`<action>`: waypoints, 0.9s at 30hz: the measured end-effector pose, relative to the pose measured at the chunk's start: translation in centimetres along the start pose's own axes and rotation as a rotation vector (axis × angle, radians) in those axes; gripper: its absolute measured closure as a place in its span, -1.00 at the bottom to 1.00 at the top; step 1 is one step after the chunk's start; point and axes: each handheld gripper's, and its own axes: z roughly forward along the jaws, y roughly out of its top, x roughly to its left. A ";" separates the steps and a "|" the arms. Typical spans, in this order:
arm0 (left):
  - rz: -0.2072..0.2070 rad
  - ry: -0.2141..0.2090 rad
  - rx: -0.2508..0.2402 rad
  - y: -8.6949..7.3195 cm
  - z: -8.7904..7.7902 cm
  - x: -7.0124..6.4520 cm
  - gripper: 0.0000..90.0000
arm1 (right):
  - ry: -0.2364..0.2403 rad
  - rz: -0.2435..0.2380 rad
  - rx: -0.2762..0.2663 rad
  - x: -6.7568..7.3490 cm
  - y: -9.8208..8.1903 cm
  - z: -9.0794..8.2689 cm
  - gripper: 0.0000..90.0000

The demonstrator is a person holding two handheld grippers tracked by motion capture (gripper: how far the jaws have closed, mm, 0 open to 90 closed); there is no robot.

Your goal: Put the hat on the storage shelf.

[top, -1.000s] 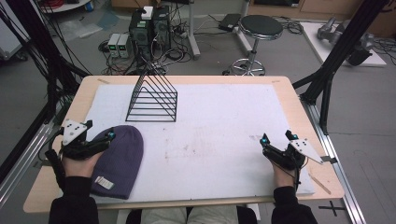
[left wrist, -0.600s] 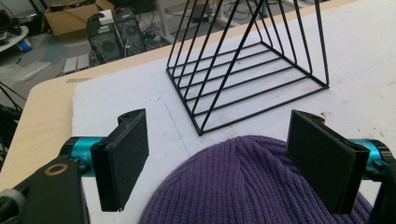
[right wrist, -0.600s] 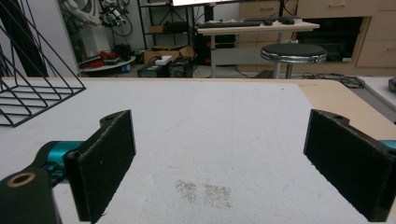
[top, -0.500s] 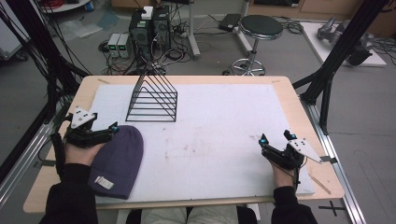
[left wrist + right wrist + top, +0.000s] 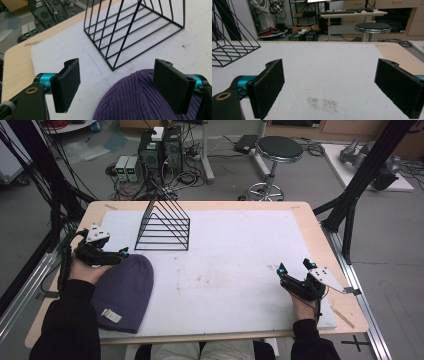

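Observation:
A purple knit beanie point(image 5: 122, 292) with a small label lies flat on the white mat point(image 5: 235, 250) at the near left. My left gripper point(image 5: 119, 254) is at its crown, open. In the left gripper view the beanie's rounded top point(image 5: 135, 100) lies between and below the spread jaws of the left gripper point(image 5: 117, 80). A black wire rack point(image 5: 165, 227) stands just beyond the beanie, and it appears as the rack point(image 5: 140, 30) ahead of the jaws. My right gripper point(image 5: 294, 266) rests at the near right, open, with bare mat between the jaws of the right gripper point(image 5: 329, 82).
The mat covers most of the wooden table point(image 5: 320, 230). Beyond the far edge stand a round stool point(image 5: 277, 147) and computer boxes point(image 5: 157, 147) among cables. Black frame posts point(image 5: 360, 185) rise at both sides. A faint stain point(image 5: 322, 103) marks the mat.
My left gripper has moved away from the person along the beanie's left side toward its crown. The right gripper has stayed put.

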 end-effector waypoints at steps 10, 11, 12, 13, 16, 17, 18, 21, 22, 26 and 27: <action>0.048 -0.113 0.152 -0.4 2.2 1.2 -0.54 | 0.005 -0.001 0.000 -0.5 0.0 0.1 -0.82; 0.049 -0.115 0.162 -0.5 2.4 1.3 -0.54 | 0.010 0.001 0.006 -0.4 0.0 0.1 -0.82; 0.054 -0.111 0.185 -0.6 2.7 1.4 -0.54 | 0.011 0.002 0.005 -0.4 0.0 0.1 -0.82; 0.054 -0.111 0.185 -0.6 2.7 1.4 -0.56 | 0.011 0.001 0.004 -0.4 0.0 0.1 -0.82; 0.043 -0.150 0.258 -1.0 3.8 1.8 -0.60 | 0.006 -0.001 0.001 -0.4 0.0 0.1 -0.82; 0.043 -0.150 0.258 -1.0 3.8 1.8 -0.60 | 0.006 -0.001 0.001 -0.5 0.0 0.1 -0.82; 0.046 -0.152 0.268 -1.1 4.0 1.8 -0.61 | 0.005 -0.002 0.003 -0.5 0.0 0.1 -0.82; 0.040 -0.186 0.293 -1.4 4.4 1.8 -0.62 | 0.006 -0.003 0.004 -0.5 0.0 0.1 -0.82; 0.040 -0.186 0.293 -1.4 4.4 1.8 -0.62 | 0.006 -0.002 0.000 -0.5 0.0 0.1 -0.82; 0.038 -0.199 0.309 -1.6 4.9 1.9 -0.63 | 0.001 0.001 0.001 -0.4 0.0 0.1 -0.82; 0.038 -0.199 0.309 -1.6 4.9 1.9 -0.63 | -0.002 -0.004 0.004 -0.5 0.0 0.1 -0.82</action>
